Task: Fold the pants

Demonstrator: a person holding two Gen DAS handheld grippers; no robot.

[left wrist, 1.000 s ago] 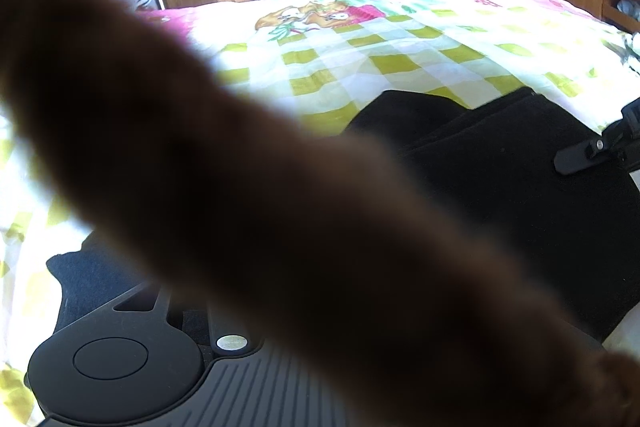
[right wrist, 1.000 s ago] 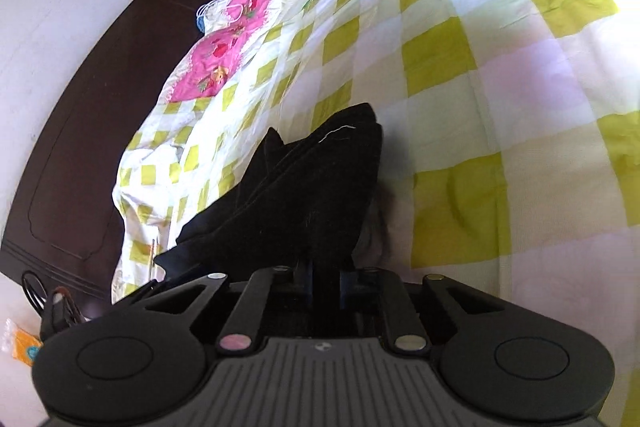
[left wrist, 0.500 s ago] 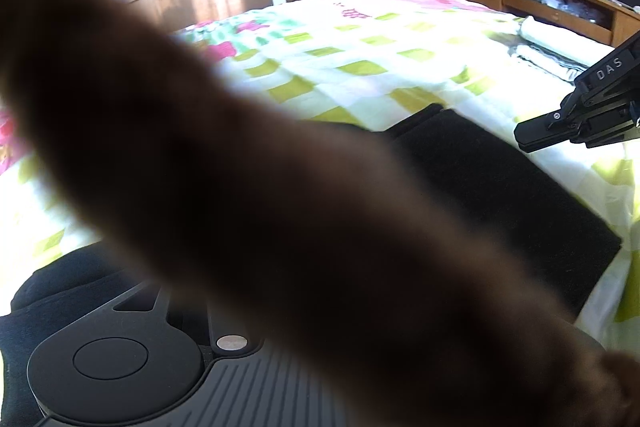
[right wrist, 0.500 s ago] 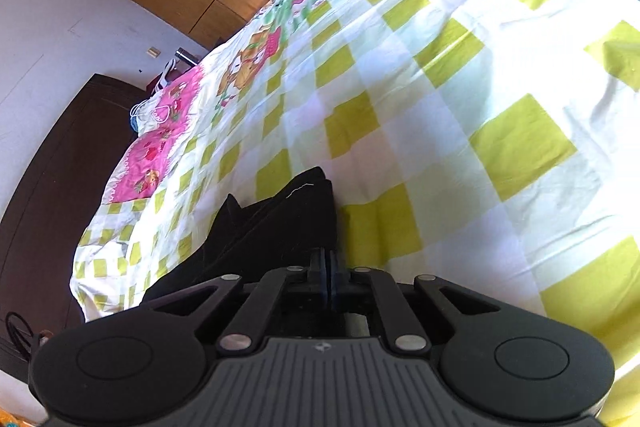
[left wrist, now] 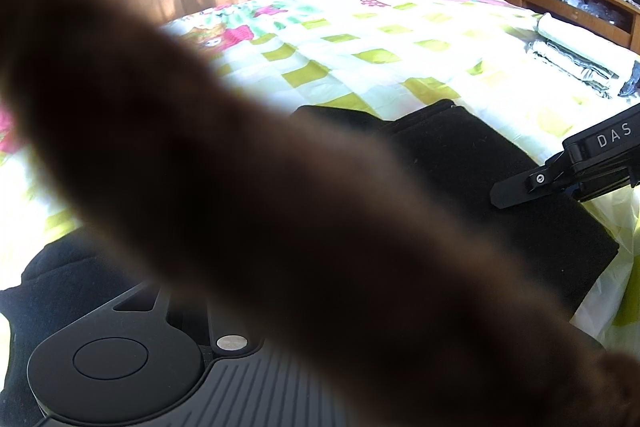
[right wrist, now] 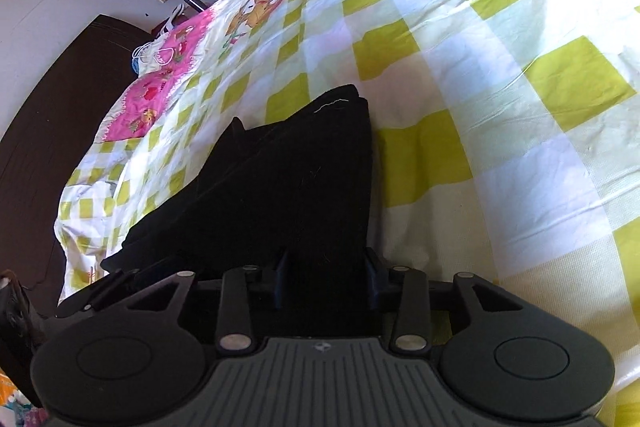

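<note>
Black pants flat on the bed, stretching long straight ahead of the right gripper, just spread open around the near end, not pinching; left gripper fingers hidden by a brown blur, cannot tell.

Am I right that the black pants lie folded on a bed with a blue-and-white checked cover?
Not quite: the cover under the black pants is checked yellow-green and white, with pink cartoon prints near one end. The right wrist view shows it clearly.
</note>
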